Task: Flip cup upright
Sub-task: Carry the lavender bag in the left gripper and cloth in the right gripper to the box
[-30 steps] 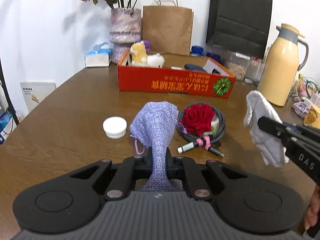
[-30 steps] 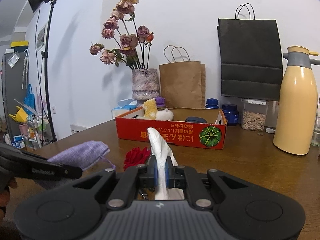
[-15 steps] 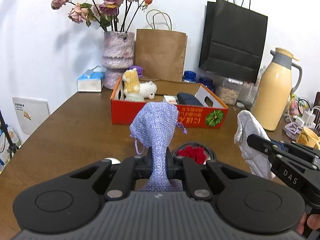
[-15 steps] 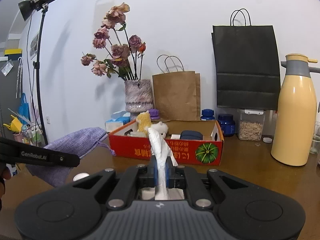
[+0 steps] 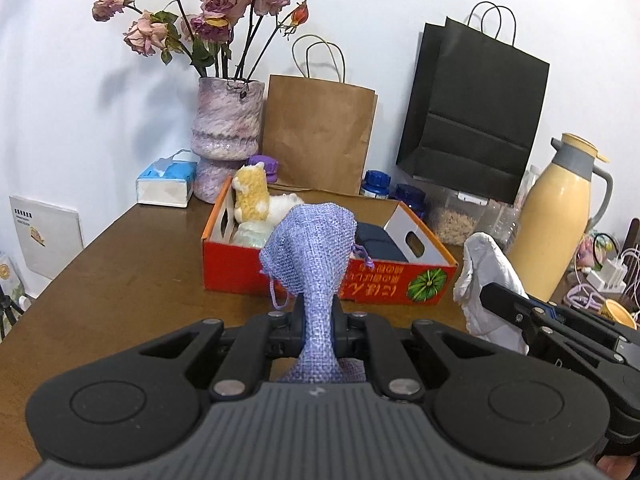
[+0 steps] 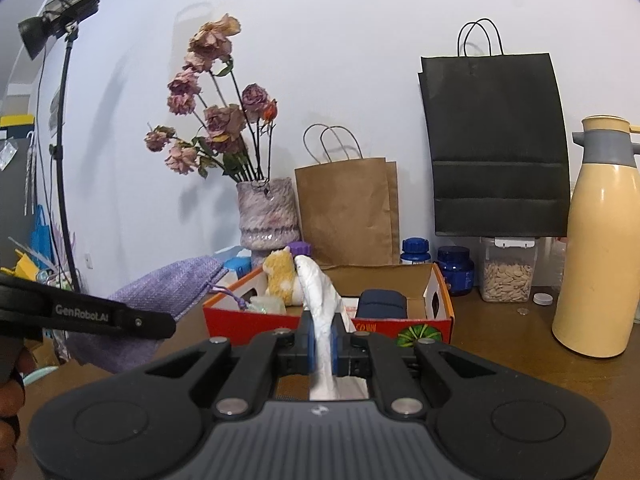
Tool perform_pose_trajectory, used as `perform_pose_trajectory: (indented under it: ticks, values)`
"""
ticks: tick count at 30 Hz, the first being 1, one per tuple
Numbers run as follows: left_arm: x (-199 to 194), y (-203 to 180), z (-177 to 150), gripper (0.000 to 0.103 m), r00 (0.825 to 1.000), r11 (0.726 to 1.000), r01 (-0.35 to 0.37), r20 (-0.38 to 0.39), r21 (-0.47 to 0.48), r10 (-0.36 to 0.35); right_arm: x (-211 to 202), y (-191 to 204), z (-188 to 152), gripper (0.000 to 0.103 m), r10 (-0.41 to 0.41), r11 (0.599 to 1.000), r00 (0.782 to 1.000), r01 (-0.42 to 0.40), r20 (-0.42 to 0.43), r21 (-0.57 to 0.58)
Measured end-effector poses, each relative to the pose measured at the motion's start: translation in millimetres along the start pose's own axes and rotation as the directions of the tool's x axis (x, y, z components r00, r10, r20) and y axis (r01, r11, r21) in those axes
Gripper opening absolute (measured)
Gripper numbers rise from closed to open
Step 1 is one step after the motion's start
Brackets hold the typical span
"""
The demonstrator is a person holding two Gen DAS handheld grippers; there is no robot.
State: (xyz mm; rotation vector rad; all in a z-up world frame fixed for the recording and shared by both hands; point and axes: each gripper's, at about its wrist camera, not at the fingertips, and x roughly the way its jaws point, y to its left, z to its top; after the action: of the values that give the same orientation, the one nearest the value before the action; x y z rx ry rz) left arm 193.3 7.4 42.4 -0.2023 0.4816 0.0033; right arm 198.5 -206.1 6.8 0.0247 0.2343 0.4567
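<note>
My left gripper (image 5: 318,316) is shut on a purple woven pouch (image 5: 312,248), which sticks up between its fingers above the wooden table (image 5: 120,280). My right gripper (image 6: 323,332) is shut on a crumpled white cloth (image 6: 316,292). In the left wrist view the white cloth (image 5: 484,264) and right gripper (image 5: 496,298) hang at the right. In the right wrist view the purple pouch (image 6: 172,284) and left gripper (image 6: 160,324) are at the left. A small yellow cup (image 5: 620,314) peeks out at the far right, mostly hidden.
A red cardboard box (image 5: 380,280) holding plush toys sits ahead. Behind it stand a vase of dried roses (image 5: 228,120), a brown paper bag (image 5: 320,136) and a black bag (image 5: 472,120). A yellow thermos (image 5: 560,220) and chargers crowd the right; a tissue box (image 5: 164,184) lies left.
Both grippers have risen and moved toward the red box with their cloths still held. The white lid and the red rose on the cable coil have dropped out of view.
</note>
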Motion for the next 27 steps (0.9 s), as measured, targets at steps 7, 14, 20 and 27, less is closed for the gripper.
perform_pose_trajectory:
  ticks: [7,14,20,27]
  values:
    - [21.5,-0.8,19.1,0.01,1.0,1.0,0.001,0.026,-0.026,0.0,21.8,-8.7,13.7,0.007,-0.011,1.0,1.0,0.01,0.023,0.029]
    - [48.7,-1.7,35.5,0.01,0.999,0.999,-0.003,0.033,-0.049,0.004,50.6,-16.9,20.7,0.007,-0.013,0.999,1.0,0.013,0.018,0.044]
    - [72.6,-2.4,48.7,0.01,0.999,0.997,0.005,0.033,-0.073,-0.003,74.0,-24.3,28.8,0.007,-0.012,0.998,1.0,0.011,0.02,0.058]
    - [103.7,-1.3,61.3,0.01,1.0,0.996,0.0,0.018,-0.09,0.002,104.7,-36.4,41.9,0.007,-0.006,0.997,1.0,0.004,0.03,0.076]
